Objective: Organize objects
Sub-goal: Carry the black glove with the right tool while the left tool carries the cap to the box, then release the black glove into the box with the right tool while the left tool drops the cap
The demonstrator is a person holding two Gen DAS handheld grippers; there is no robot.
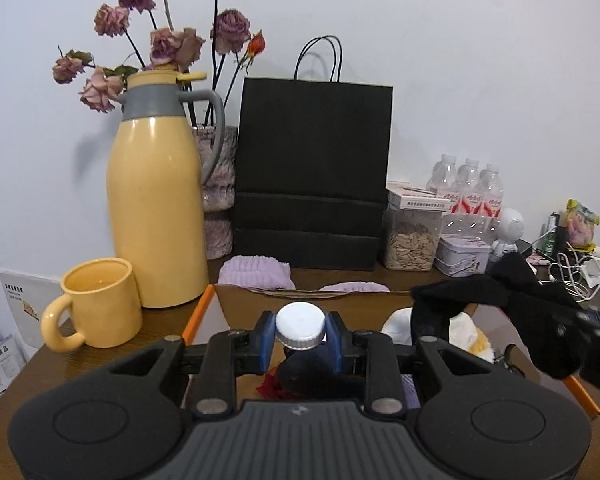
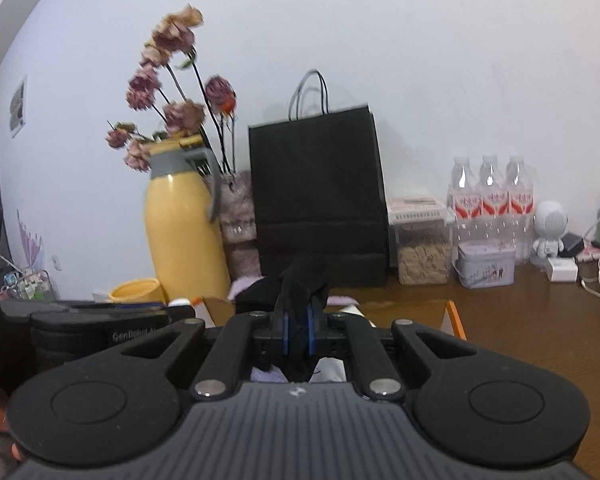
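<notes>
My left gripper (image 1: 300,338) is shut on a dark bottle with a white screw cap (image 1: 300,326), held over an open cardboard box (image 1: 236,300) with orange edges. My right gripper (image 2: 298,330) is shut on a black cloth (image 2: 296,286), held above the same box (image 2: 454,314). In the left wrist view the black cloth (image 1: 500,292) hangs at the right, over the box. White and yellow items (image 1: 466,330) lie inside the box. A purple cloth (image 1: 256,272) lies behind the box.
A yellow thermos jug (image 1: 156,208) and a yellow mug (image 1: 96,308) stand at the left. A vase of dried roses (image 1: 220,184), a black paper bag (image 1: 312,176), a seed jar (image 1: 410,240), a tin (image 1: 462,256), water bottles (image 1: 466,188) and cables (image 1: 576,272) line the back and right.
</notes>
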